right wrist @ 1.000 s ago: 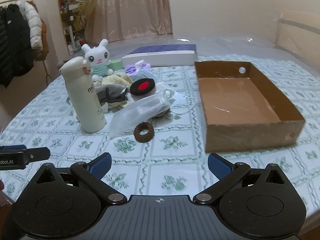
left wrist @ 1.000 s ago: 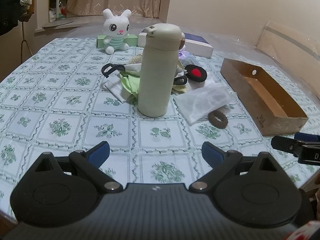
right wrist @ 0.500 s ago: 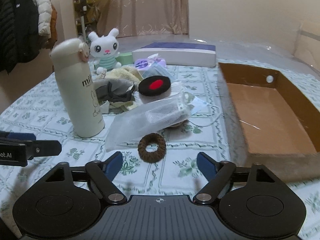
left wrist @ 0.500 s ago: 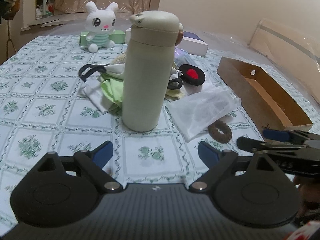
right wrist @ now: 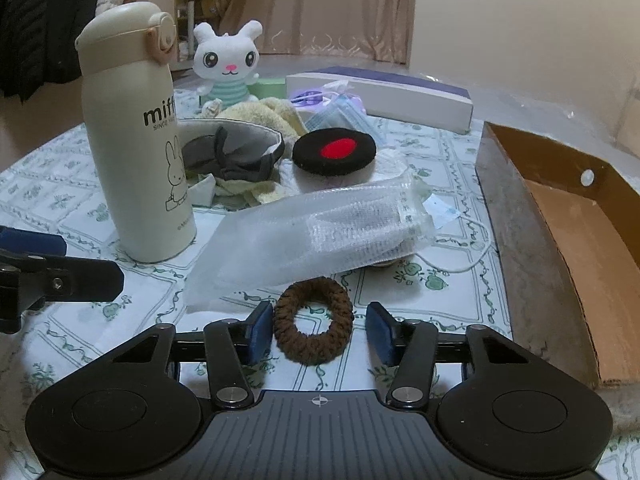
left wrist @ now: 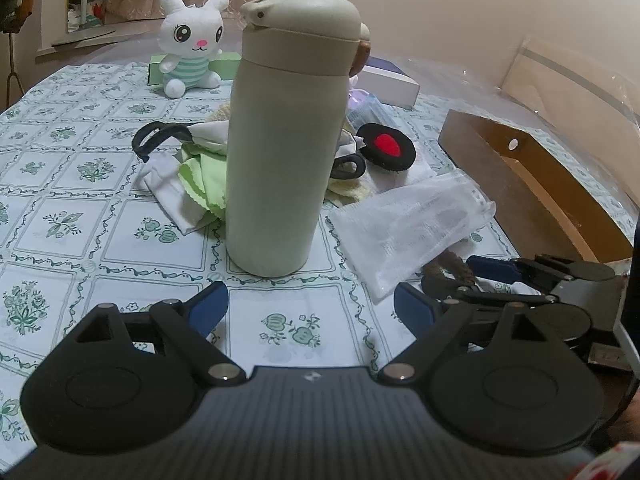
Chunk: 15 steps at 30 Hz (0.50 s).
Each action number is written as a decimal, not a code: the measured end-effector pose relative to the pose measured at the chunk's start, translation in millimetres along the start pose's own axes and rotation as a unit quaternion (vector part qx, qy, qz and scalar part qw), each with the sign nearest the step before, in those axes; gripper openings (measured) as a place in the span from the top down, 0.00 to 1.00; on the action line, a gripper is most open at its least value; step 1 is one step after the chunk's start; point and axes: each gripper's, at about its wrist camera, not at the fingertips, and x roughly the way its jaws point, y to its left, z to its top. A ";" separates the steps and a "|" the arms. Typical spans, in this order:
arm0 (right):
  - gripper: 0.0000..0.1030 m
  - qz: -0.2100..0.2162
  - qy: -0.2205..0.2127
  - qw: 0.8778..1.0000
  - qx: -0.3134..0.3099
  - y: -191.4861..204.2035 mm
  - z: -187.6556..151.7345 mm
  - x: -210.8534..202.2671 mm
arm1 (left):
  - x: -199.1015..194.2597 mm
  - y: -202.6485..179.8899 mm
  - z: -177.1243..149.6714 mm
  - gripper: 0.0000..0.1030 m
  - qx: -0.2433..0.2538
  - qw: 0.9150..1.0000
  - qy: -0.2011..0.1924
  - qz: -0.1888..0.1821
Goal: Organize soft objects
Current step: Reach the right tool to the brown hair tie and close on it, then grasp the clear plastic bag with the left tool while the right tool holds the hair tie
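Note:
A brown hair scrunchie (right wrist: 313, 322) lies flat on the tablecloth between the blue pads of my right gripper (right wrist: 316, 330), which is open and straddles it without touching. In the left wrist view the scrunchie (left wrist: 450, 268) is partly hidden by the right gripper. My left gripper (left wrist: 310, 308) is open and empty, just in front of the cream flask (left wrist: 286, 136). Behind lie a white mesh pouch (right wrist: 320, 228), a black pad with a red spot (right wrist: 334, 152), an eye mask (right wrist: 232, 152), cloths (left wrist: 192, 176) and a plush bunny (right wrist: 228, 66).
An open brown cardboard box (right wrist: 560, 232) stands at the right. A flat white and purple box (right wrist: 380, 96) and a green box (left wrist: 154, 72) lie at the back. The flask (right wrist: 138, 140) stands upright left of the pouch.
Both grippers have moved forward and lower. The right gripper's jaws have narrowed and now straddle the scrunchie. The left gripper has come close to the flask.

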 end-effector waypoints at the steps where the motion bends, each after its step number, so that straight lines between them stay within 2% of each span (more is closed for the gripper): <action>1: 0.54 0.000 -0.001 1.000 -0.003 0.1 -0.3 0.1 | 0.3 -0.3 0.1 0.14 0.000 1.000 0.000 -0.001; 7: 0.80 -0.006 -0.002 1.000 -0.010 -0.5 -0.1 -4.1 | 2.6 -5.2 0.7 0.14 0.009 1.000 0.002 -0.010; 10: 0.82 -0.011 -0.007 1.000 0.001 -5.5 0.5 -10.4 | 2.7 -11.5 0.7 0.17 0.025 1.000 0.001 -0.015; 15: 0.82 -0.020 -0.026 0.999 0.014 -16.6 4.0 -27.2 | 5.3 -26.7 1.3 0.22 0.079 0.996 -0.004 -0.038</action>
